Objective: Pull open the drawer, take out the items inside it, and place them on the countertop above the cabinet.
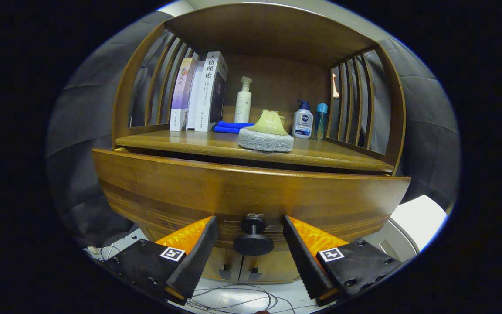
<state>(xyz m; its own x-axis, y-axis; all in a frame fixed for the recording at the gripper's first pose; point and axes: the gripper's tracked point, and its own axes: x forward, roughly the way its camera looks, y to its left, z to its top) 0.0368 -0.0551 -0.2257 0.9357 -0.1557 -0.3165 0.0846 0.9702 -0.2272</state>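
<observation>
gripper (251,237) level at drawer front (251,192), jaws wide, straddling knob (253,242) untouched | countertop (190,141): 3 books (198,93), 3 bottles (243,101), 1 scrubber (266,133)

The one camera rides on the claw (251,224) and looks forward along its two fingers (192,257), which jut up from the bottom of the picture, spread apart either side of the drawer knob (253,240) without touching it. It sits low and close, about level with the drawer front (251,192), facing the cabinet nearly square-on, so the drawer front stretches wide across the middle. It tilts slightly upward, taking in the tabletop (216,146) above the drawer and the shelf roof (268,30) over it. The fisheye lens bows the straight wooden edges into curves. Below the fingers, a strip of pale floor with cables (233,301) shows.
</observation>
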